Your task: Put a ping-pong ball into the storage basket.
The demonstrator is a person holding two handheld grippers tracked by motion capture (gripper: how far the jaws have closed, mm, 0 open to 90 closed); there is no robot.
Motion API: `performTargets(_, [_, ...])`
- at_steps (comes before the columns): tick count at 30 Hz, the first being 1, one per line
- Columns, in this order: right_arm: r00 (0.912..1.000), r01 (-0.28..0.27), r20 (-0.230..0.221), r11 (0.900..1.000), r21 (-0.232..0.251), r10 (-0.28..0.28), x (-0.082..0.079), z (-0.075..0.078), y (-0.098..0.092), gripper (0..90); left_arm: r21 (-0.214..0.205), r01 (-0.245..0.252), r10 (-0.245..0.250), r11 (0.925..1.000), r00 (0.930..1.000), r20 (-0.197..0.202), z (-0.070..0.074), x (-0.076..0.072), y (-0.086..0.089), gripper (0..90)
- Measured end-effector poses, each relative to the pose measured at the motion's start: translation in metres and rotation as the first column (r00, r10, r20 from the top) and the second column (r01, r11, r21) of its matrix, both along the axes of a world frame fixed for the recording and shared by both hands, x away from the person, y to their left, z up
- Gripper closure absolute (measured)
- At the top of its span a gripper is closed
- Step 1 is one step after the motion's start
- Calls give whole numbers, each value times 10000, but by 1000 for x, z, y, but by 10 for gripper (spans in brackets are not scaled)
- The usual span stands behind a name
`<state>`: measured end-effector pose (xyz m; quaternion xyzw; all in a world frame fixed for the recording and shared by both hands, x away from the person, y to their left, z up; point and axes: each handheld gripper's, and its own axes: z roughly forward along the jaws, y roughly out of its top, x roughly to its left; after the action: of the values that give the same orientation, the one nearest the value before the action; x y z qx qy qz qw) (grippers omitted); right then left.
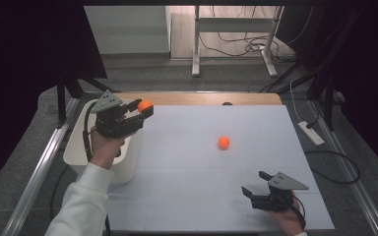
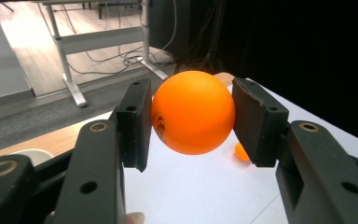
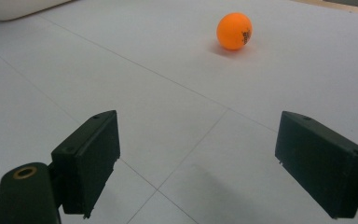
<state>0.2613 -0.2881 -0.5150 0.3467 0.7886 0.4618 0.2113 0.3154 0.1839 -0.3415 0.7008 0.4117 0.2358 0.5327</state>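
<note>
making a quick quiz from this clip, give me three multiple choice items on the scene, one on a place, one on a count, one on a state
1. Where is the white bin?
A. table's left edge
B. table's right edge
C. table's middle

2. How many orange balls are there?
A. one
B. two
C. three

3. How is the right gripper?
A. shut on a ball
B. shut, empty
C. open, empty

Key: 1 A, it sits beneath the left hand. 2 B, the held ball in the left gripper and the loose ball on the table. 3 C, its jaws stand wide apart.
</note>
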Motion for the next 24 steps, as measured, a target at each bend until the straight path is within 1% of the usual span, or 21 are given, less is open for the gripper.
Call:
performTargets(2, [10000,-17,11,10000,-19,17,0,0,0,136,30,-57,57,10000,10000,-3,0,0,2,505])
performTargets(5, [10000,-55,20,10000,12,55,-1,0,1,136,-33,-95,95,9999,10000,16,0,0,4,505])
performTargets(13, [10000,-44,14,10000,15,44,-1,0,0,136,-4,-414,414,9991,9991,8,-1,3,12,505])
performTargets(20, [10000,-62,17,10000,-43,62,-1,0,1,136,262,-676,677,9974,9977,-19,-3,7,18,505])
performTargets(21, [10000,-62,17,10000,-43,62,-1,0,1,136,262,-676,677,9974,9977,-19,-3,7,18,505])
performTargets(24, [10000,-63,16,10000,-50,63,0,0,1,136,144,-931,931,9956,9957,1,-4,8,24,505])
